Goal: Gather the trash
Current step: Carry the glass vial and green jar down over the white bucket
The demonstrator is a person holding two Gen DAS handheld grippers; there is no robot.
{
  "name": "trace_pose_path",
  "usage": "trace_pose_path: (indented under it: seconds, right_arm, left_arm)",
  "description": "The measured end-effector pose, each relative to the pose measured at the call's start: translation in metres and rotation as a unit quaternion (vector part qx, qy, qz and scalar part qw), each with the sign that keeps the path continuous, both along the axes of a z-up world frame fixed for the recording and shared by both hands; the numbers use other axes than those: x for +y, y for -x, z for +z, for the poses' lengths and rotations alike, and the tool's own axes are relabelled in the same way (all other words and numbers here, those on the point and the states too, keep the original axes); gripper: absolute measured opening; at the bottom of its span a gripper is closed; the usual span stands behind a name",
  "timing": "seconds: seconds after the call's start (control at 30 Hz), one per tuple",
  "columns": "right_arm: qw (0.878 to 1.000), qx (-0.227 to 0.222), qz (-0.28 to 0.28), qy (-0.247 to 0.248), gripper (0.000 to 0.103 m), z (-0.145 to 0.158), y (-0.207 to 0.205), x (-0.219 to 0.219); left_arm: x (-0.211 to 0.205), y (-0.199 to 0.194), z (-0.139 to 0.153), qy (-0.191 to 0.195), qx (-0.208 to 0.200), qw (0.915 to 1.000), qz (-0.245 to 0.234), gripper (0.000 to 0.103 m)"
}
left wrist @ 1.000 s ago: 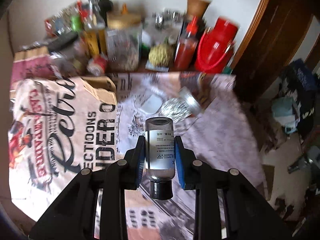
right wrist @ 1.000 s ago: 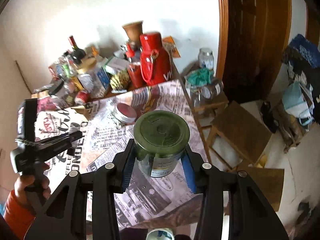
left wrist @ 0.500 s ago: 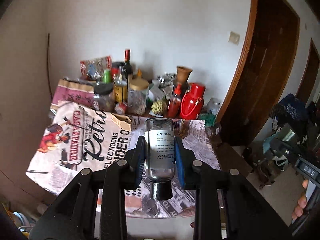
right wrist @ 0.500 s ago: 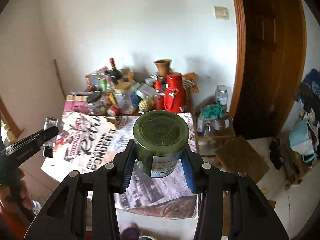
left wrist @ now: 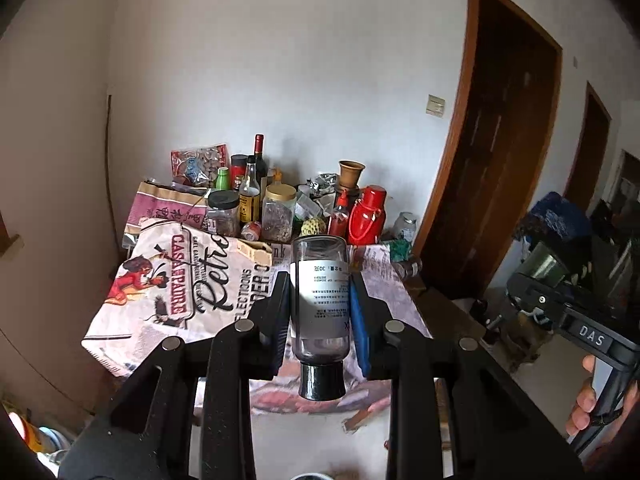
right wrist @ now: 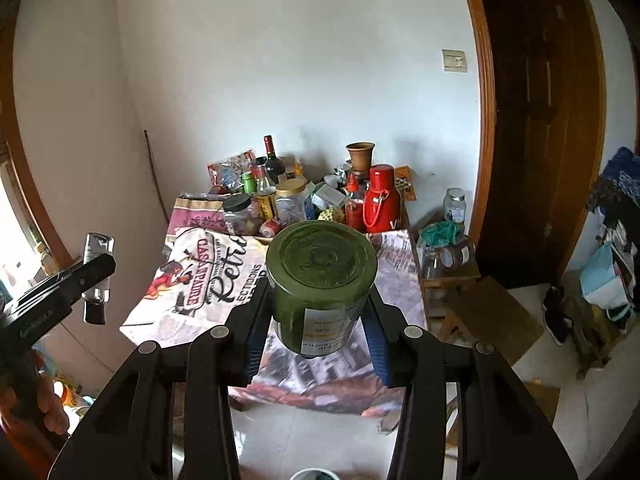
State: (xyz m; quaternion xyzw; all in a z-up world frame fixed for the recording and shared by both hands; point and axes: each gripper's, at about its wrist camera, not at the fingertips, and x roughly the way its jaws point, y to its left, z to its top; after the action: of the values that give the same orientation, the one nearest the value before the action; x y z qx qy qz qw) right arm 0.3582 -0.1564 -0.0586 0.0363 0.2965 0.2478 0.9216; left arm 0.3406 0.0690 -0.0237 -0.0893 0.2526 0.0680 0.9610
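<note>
Now we hold 2 pieces of trash away from the table [left wrist: 384,280], the left gripper [left wrist: 320,304] pinching a clear bottle [left wrist: 319,296] cap-down and the right gripper [right wrist: 316,312] pinching a green jar [right wrist: 320,280], so only dropping them remains, and no bin is clearly visible.

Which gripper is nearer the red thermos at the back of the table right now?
Neither clearly. Both are pulled back off the table's near edge, the left gripper holding the clear bottle, the right gripper the green jar. The red thermos stands far behind both.
</note>
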Motion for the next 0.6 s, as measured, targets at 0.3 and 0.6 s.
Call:
trace_pose_path:
  seconds: [0.3, 0.6]
  right_arm:
    - [1.000, 0.018, -0.012, 0.001, 0.040, -0.011, 0.096, 0.026]
    - [0.997, 0.058, -0.035, 0.023, 0.040, -0.034, 0.169, 0.026]
  left_arm:
    - [0.008, 0.100, -0.008, -0.012, 0.013, 0.9993, -0.034, 0.027]
    - [0.000, 0.154, -0.040, -0.005, 0.056, 0.9952, -0.081, 0.027]
